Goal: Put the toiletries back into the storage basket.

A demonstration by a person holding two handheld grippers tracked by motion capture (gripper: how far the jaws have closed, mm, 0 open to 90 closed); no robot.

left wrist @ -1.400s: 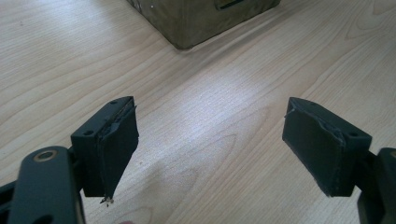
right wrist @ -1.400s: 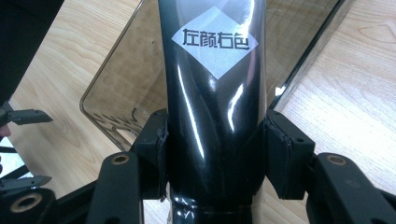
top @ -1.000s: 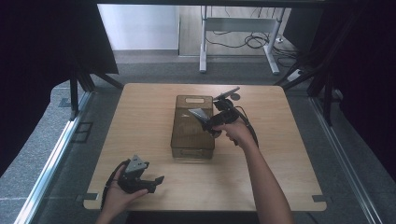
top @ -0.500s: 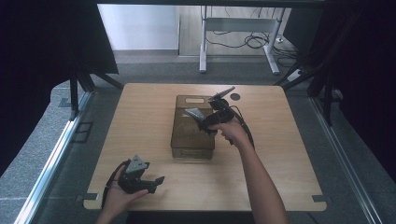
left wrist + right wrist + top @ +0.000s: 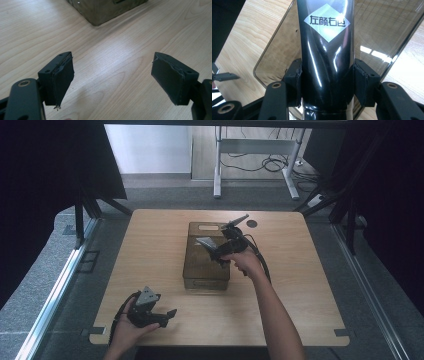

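A glossy black tube [image 5: 324, 50] with a silver diamond label stands between the jaws of my right gripper [image 5: 325, 75], and both pads press on its sides. In the high view the right gripper [image 5: 224, 249] hovers over a clear brownish plastic box [image 5: 205, 267] at the middle of the wooden table [image 5: 300, 285]. The box lid [image 5: 384, 30] lies right beneath the tube. My left gripper [image 5: 167, 316] rests near the table's front left edge in a hand, and it stands open [image 5: 113, 56] with only bare wood between its pads.
A corner of the box [image 5: 107, 10] lies ahead of the left gripper. A small dark round mark [image 5: 251, 223] sits on the table behind the box. A metal desk frame and cables [image 5: 255, 160] stand on the floor beyond the table.
The right hand has drifted a little to the left over the box with the tube still gripped. The left hand has stayed where it was.
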